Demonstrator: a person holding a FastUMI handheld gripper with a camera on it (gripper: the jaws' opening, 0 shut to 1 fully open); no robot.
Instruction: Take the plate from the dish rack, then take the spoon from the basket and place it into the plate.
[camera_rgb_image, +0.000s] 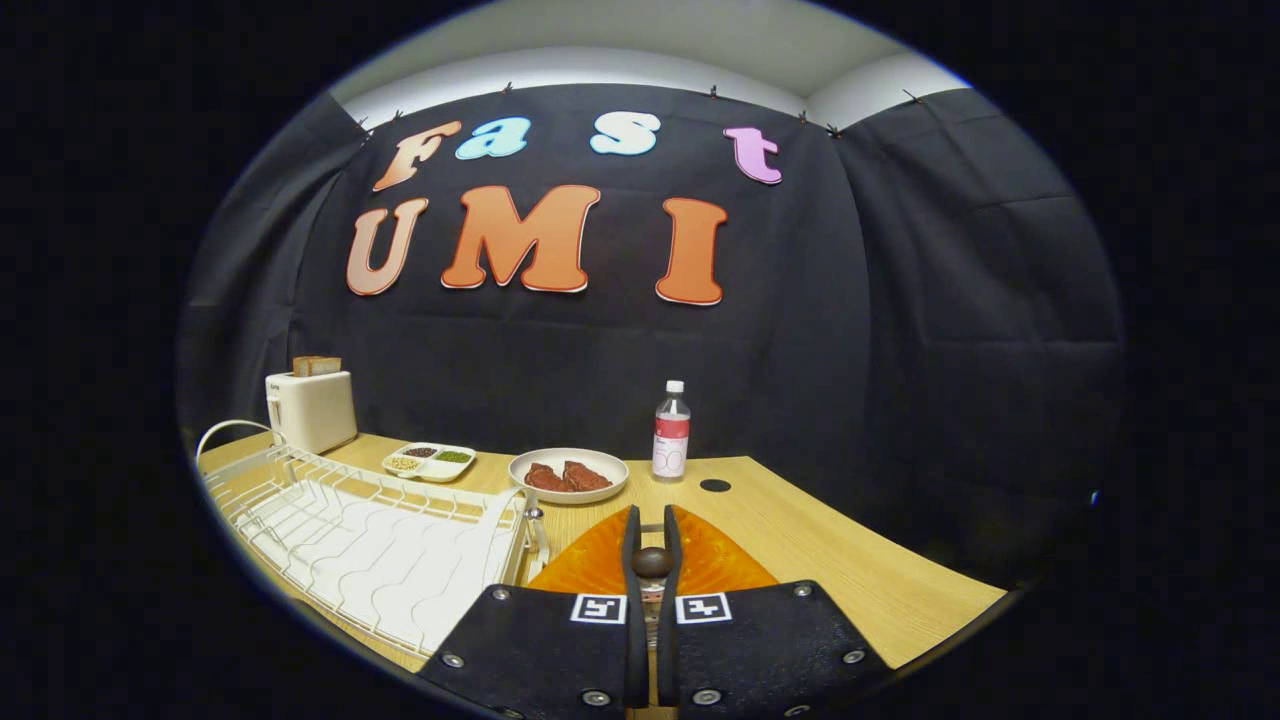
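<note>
- The gripper (652, 548) had its jaws nearly closed, gripping the dark rounded end of the spoon (652, 562) between them.
- The orange plate (700, 560) lay on the wooden surface (850, 560) directly under the fingertips, beside the white dish rack (370, 540).
- Beyond stood a bowl of meat (568, 474), a bottle (671, 431), a divided tray (429, 461) and a toaster (310, 408).

Mock kitchen booth: toaster (311, 409), dish rack (370, 545), black cloth wall (900, 300).

A toaster (311, 410) holding bread (316, 365), a divided tray (429, 461), a white dish of meat (568, 475) and a bottle (671, 431) are set along the table (820, 540).
</note>
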